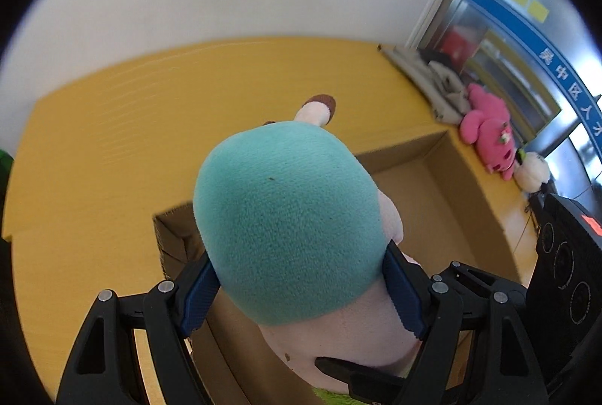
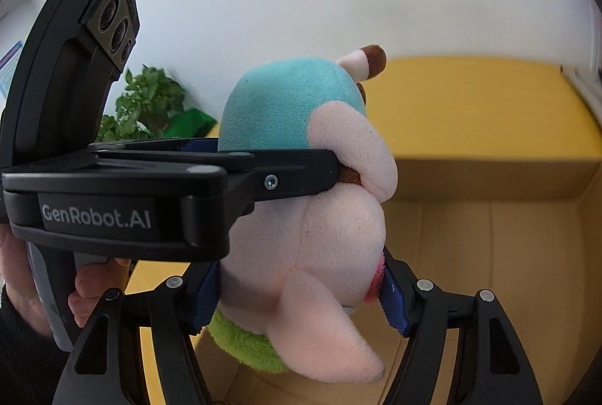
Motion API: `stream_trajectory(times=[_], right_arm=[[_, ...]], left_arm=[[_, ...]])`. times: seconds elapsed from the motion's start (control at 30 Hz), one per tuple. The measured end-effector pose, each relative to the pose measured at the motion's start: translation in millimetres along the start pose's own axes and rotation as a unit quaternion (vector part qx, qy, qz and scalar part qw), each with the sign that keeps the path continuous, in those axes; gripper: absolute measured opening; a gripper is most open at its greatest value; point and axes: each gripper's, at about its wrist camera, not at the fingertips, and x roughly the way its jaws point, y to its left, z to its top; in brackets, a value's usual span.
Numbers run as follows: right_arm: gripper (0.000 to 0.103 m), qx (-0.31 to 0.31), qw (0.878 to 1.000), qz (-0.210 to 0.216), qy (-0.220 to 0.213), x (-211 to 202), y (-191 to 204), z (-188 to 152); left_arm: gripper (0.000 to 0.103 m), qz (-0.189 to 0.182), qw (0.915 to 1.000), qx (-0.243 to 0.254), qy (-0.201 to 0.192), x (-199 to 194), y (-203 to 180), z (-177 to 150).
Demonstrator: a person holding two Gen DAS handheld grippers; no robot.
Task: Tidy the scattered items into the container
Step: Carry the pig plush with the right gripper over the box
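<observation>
A plush toy with a teal head, pale pink body and green fringe hangs over an open cardboard box on the yellow table. My left gripper is shut on the toy's teal head, blue pads pressing both sides. In the right wrist view the same plush toy is clamped lower down by my right gripper, pads on its pink body. The left gripper reaches in from the left across the toy's head. The cardboard box lies right below, and its inside shows bare.
A pink plush and a white plush lie on the table beyond the box's right side, next to a grey folded bundle. A green plant stands at the table's left end. A person's hand grips the left handle.
</observation>
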Motion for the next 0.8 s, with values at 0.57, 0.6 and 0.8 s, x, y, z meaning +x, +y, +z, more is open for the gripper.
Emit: stream_trajectory(times=[0.57, 0.6, 0.8], right_arm=[[0.075, 0.091, 0.994, 0.018, 0.062, 87, -16, -47], [0.075, 0.097, 0.993, 0.021, 0.056, 88, -17, -47], [0.075, 0.121, 0.991, 0.034, 0.049, 105, -24, -51]], left_arm=[[0.084, 0.023, 0.9975, -0.026, 0.062, 52, 26, -37], [0.084, 0.028, 0.9976, -0.034, 0.054, 50, 26, -38], [0.083, 0.052, 0.9977, -0.041, -0.014, 13, 19, -42]])
